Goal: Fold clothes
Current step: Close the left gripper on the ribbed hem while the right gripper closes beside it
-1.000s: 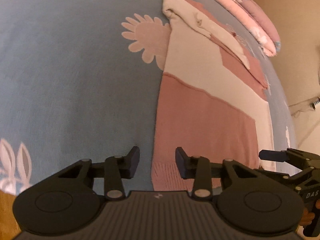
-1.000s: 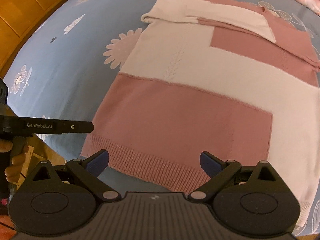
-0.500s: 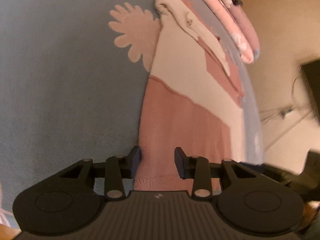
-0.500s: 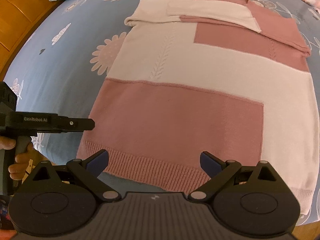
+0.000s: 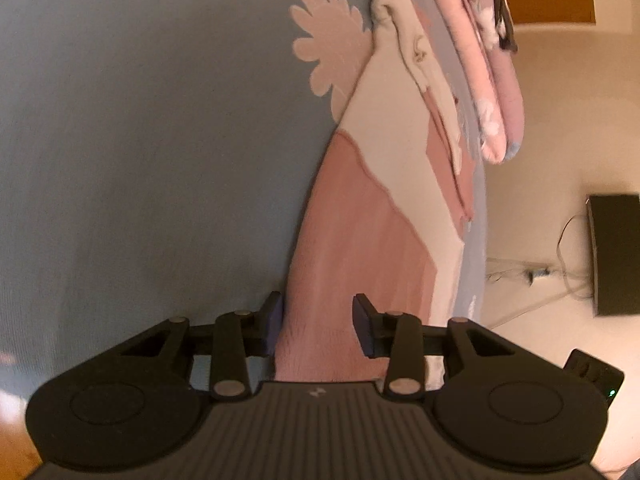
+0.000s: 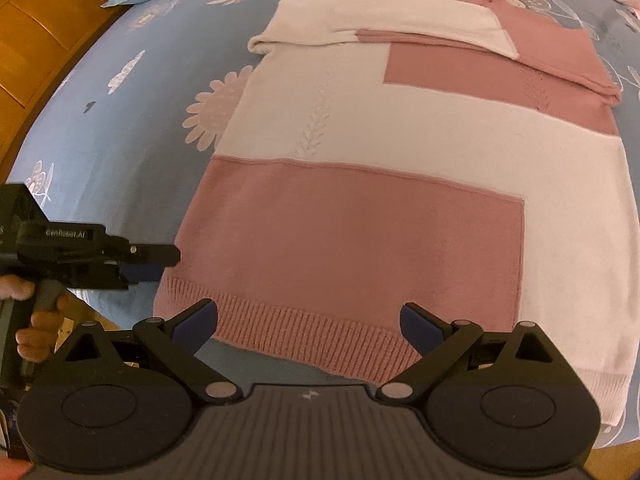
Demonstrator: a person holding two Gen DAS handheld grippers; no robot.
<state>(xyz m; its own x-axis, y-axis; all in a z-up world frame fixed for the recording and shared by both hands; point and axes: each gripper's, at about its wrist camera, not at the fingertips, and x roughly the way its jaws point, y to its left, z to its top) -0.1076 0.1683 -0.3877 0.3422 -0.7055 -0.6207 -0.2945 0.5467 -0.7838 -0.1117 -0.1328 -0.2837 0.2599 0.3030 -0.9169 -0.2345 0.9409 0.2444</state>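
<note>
**Left wrist view and right wrist view: sweater flat on the bed, both grippers at its hem**

Left wrist view: the left gripper [image 5: 316,322] is seen low at the hem corner of the pink and cream sweater [image 5: 360,248]. Its jaws are partly open and have just been opening a little; the hem lies between the pads, but no squeeze is seen. The sweater is spread on a blue bedsheet [image 5: 140,140], with a rolled pink quilt [image 5: 496,92] beyond it.

Right wrist view: the right gripper [image 6: 310,324] is held above the ribbed hem, jaws wide apart, nothing gripped. The sweater [image 6: 380,208] lies flat, sleeves folded across the top. The left gripper [image 6: 148,264] is seen at the hem's left corner, held by a hand [image 6: 36,324].
</note>
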